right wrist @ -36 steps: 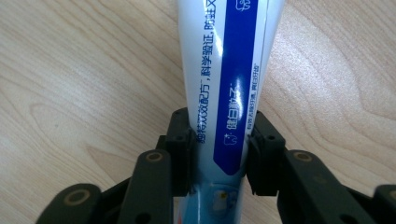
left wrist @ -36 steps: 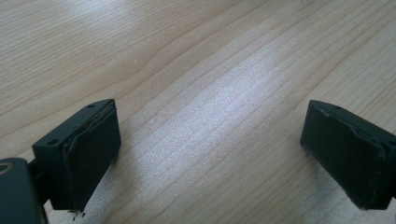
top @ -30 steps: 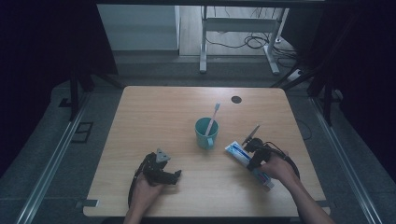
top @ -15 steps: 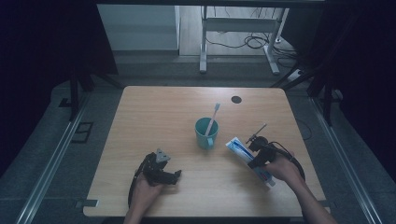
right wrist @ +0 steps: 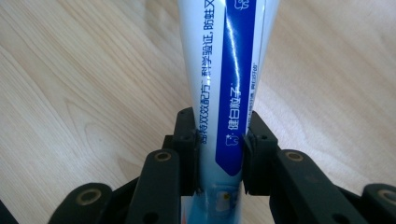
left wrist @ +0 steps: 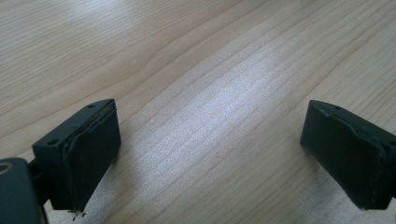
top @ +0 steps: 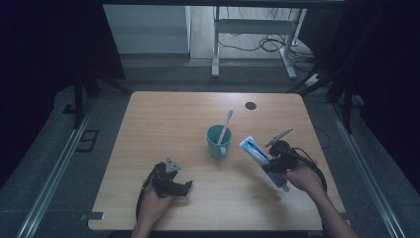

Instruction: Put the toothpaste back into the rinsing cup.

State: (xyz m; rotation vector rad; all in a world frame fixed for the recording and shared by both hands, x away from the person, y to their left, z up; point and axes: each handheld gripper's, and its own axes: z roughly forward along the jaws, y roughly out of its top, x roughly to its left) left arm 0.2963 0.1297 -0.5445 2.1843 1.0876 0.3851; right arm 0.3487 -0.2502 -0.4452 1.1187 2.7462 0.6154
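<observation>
In the high view, your right tongs (top: 275,167) sit at the lower right of the frame, pinching a toothpaste tube (top: 255,151). Its long axis runs on a diagonal: the flat blue-and-white end points to the upper left, toward the teal cup (top: 218,142), and the other end reaches past your hand to the lower right. The tube is just beside the cup, not touching it. A toothbrush (top: 226,125) leans in the cup. Your left tongs (top: 184,186) rest low on the counter (top: 163,119) at the lower left.

In the left gripper view, your left tongs (left wrist: 210,154) are spread wide over bare wood.

In the right gripper view, the pads (right wrist: 190,154) press both sides of the tube (right wrist: 229,84), which runs straight up the frame's middle.
</observation>
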